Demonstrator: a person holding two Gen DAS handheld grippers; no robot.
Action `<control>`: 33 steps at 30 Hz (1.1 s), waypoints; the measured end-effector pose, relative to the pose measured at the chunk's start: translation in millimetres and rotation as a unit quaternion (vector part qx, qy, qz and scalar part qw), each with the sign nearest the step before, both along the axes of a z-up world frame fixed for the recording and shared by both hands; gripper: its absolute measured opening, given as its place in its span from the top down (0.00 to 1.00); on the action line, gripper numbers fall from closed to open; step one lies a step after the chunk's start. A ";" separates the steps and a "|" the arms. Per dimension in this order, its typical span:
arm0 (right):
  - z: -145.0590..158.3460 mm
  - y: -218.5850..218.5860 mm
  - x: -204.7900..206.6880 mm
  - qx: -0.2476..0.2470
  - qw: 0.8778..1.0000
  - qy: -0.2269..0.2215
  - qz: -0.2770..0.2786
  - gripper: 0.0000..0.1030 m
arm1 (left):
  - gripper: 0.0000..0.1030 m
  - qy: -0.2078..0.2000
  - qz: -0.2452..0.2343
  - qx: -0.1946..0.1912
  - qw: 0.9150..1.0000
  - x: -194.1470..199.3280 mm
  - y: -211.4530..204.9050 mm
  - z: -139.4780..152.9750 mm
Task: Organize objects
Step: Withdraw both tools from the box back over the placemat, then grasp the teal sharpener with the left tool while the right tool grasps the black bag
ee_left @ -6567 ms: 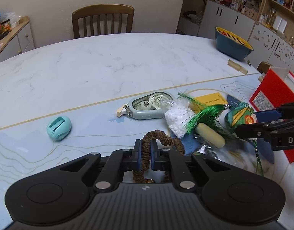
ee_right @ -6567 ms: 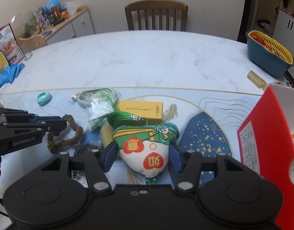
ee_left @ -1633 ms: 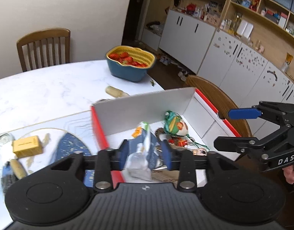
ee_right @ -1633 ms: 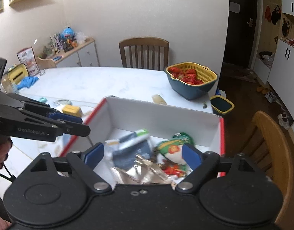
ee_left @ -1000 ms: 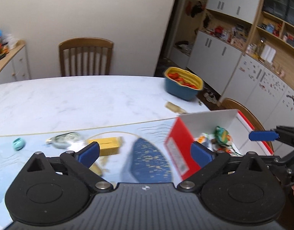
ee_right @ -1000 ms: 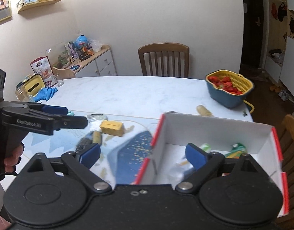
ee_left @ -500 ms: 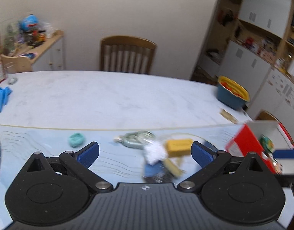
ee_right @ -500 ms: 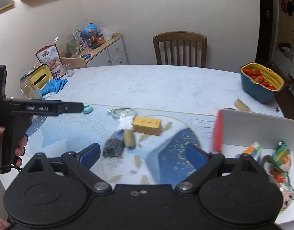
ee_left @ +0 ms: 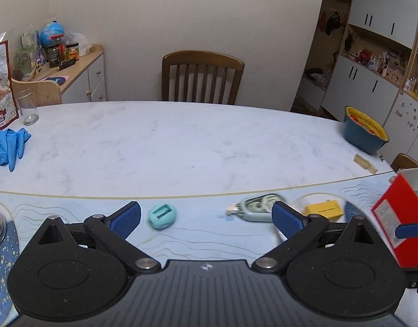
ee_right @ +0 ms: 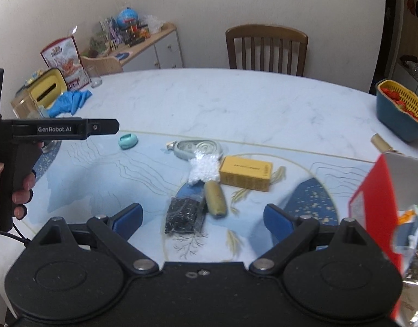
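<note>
My left gripper (ee_left: 206, 219) is open and empty above the mat, near a small teal sharpener (ee_left: 162, 216) and a grey-green tape dispenser (ee_left: 259, 207). My right gripper (ee_right: 203, 223) is open and empty above a black mesh packet (ee_right: 185, 214), a tan cylinder (ee_right: 215, 198), a white foam piece (ee_right: 204, 167) and a yellow box (ee_right: 245, 173). The red and white box (ee_right: 378, 212) stands at the right with a carton and a foil pack inside. The left gripper also shows in the right wrist view (ee_right: 110, 126) at the left.
A blue and yellow basket (ee_right: 399, 111) and a short cream tube (ee_right: 380, 140) sit at the table's right edge. Blue gloves (ee_left: 7, 147) and a glass (ee_left: 27, 106) lie at the left. A wooden chair (ee_left: 202, 77) stands behind the table.
Both grippers let go of their items in the red box, opened and swung left, back over the mat. The box has slid to the right edge of both views.
</note>
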State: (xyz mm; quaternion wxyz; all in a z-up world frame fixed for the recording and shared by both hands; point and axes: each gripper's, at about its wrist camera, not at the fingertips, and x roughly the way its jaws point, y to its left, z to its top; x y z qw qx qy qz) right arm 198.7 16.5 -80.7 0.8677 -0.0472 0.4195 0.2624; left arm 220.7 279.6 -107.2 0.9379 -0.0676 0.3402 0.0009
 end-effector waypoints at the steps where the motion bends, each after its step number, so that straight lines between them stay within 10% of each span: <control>1: -2.7 4.4 1.0 -0.004 1.000 -0.001 0.001 0.08 | 0.00 0.001 0.003 0.003 1.000 3.2 4.4 -3.5; 33: -72.5 58.5 27.7 -0.032 0.996 0.082 -0.007 0.29 | 0.03 0.039 -0.004 0.032 0.999 62.8 42.0 -83.9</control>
